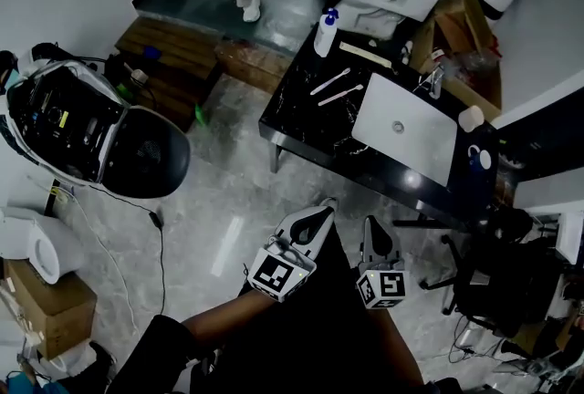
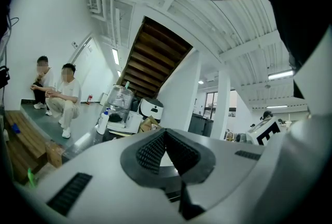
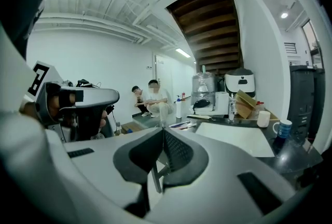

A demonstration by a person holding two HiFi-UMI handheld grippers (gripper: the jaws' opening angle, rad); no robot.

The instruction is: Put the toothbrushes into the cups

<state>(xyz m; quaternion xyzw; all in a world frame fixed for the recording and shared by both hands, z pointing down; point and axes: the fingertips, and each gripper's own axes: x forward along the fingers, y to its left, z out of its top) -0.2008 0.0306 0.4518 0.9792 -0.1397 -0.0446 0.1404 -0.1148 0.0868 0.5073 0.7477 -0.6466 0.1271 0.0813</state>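
Toothbrushes (image 1: 334, 88): two thin, pale sticks. They lie flat, side by side and almost parallel.
Place of toothbrushes: on the dark worktop (image 1: 301, 114), at its left part, between the bottle (image 1: 326, 32) and the white tray (image 1: 406, 128). In the right gripper view they show small and far away (image 3: 181, 124).
Cups: a white cup (image 1: 471, 119) and a blue mug (image 1: 480, 157) stand upright at the right end of the worktop, near each other. The white tray lies between them and the toothbrushes. The right gripper view shows the white cup (image 3: 263, 119) and the blue mug (image 3: 282, 128) too.
Left hand-held gripper (image 1: 321, 208): the jaws are pressed together with nothing between them (image 2: 165, 135). It is well apart from the worktop.
Right hand-held gripper (image 1: 374, 226): the jaws are also together and hold nothing (image 3: 163, 132). It is just beside the left one.
Edges: the near long edge of the worktop faces both grippers. A cardboard box (image 1: 465, 41) stands behind its far edge.
Room for moving: grey floor (image 1: 237, 201) lies between the grippers and the worktop. A black chair (image 1: 484, 278) stands at the right, and a white machine (image 1: 91, 137) at the left.
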